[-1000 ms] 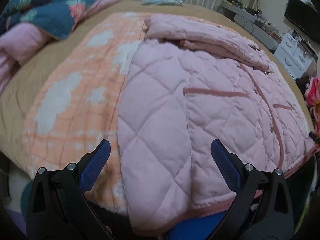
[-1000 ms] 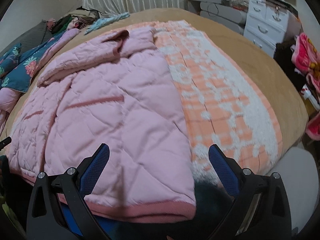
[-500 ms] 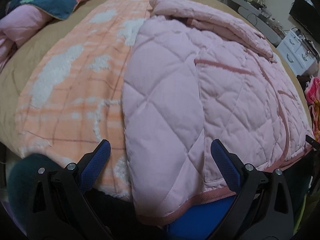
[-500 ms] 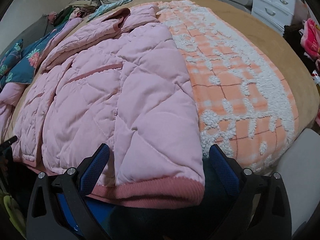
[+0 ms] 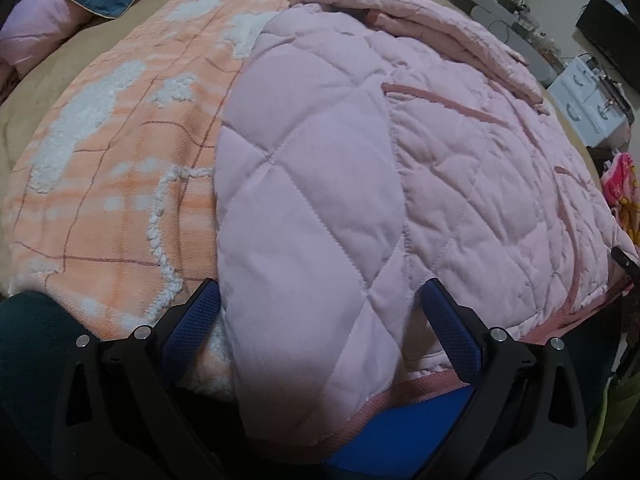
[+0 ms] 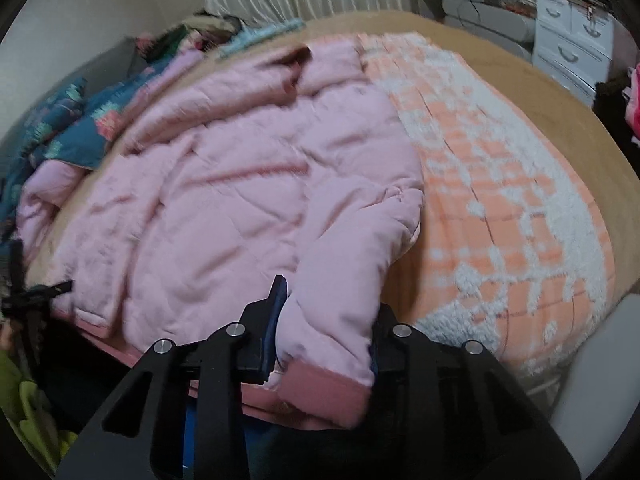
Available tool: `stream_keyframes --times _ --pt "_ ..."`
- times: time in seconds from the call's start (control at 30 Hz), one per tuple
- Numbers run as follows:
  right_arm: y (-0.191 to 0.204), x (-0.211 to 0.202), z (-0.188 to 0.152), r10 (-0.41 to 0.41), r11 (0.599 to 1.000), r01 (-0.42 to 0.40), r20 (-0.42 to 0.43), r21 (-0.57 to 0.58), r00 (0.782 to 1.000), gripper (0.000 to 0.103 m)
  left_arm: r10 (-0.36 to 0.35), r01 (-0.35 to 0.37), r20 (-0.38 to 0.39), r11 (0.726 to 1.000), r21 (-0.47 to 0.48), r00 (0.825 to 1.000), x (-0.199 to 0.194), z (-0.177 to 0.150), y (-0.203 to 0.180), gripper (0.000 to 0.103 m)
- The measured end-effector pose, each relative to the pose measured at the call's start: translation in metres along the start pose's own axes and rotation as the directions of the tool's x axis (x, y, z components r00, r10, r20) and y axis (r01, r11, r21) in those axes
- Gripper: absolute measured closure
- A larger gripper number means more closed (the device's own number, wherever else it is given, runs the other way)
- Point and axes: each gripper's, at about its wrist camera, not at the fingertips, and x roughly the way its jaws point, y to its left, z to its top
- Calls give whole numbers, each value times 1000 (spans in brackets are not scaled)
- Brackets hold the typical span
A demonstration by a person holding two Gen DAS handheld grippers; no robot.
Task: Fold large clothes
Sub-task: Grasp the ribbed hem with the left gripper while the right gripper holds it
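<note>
Pink quilted jacket [image 5: 400, 168] lies spread across an orange-and-white checked blanket [image 5: 120, 152] on the tan-covered bed [image 6: 560, 92], its darker pink hem [image 5: 404, 394] along the near edge. In the left wrist view the left gripper [image 5: 320, 312] sits low at that near edge with its blue-padded jaws spread wide on either side of the jacket's near left corner, not closed on the fabric.

In the right wrist view, which is motion-blurred, the right gripper [image 6: 326, 322] has its jaws pressed in on the sleeve [image 6: 344, 280] of the jacket just above the ribbed cuff [image 6: 320, 392], and the sleeve bunches up between them. The rest of the jacket stretches away to the left and far side, with the blanket exposed to its right.

A dark blue floral quilt [image 6: 68, 128] is heaped at the far left of the bed, and a white drawer unit [image 6: 572, 44] stands at the far right by the wall.
</note>
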Motion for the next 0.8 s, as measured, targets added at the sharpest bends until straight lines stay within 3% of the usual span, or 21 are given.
stream_keyframes --times 0.03,0.13,0.2,0.27,0.37,0.47,0.63,0.8 --pt "1 0 0 -1 1000 1 -4 -7 1000 69 -25 25 10 1000 2 1000 -2 -1 -1 29" --pt "0 9 -6 4 1000 -5 -66 -6 998 52 -34 34 27 999 16 999 -7 -5 -6 47" --pt "5 19 -15 -12 999 8 -121 -35 993 46 -36 36 40 999 15 999 -11 -5 -7 56" --pt "11 25 -21 -8 998 -1 -147 -57 989 39 -50 50 36 999 7 998 -13 -6 -6 56" --pt "20 30 -25 -22 996 8 -162 -85 987 37 -59 59 14 998 1 998 -9 -11 -5 53" --pt "27 33 -25 -75 992 60 -140 -107 987 47 -59 59 -3 998 1 998 -3 -15 -8 50" --pt "36 16 -16 -81 989 77 -32 -125 996 78 -68 67 71 998 20 995 -18 -13 -12 85" --pt "37 -13 -2 -7 996 16 94 -92 996 83 -96 88 172 995 50 980 -45 -7 -18 92"
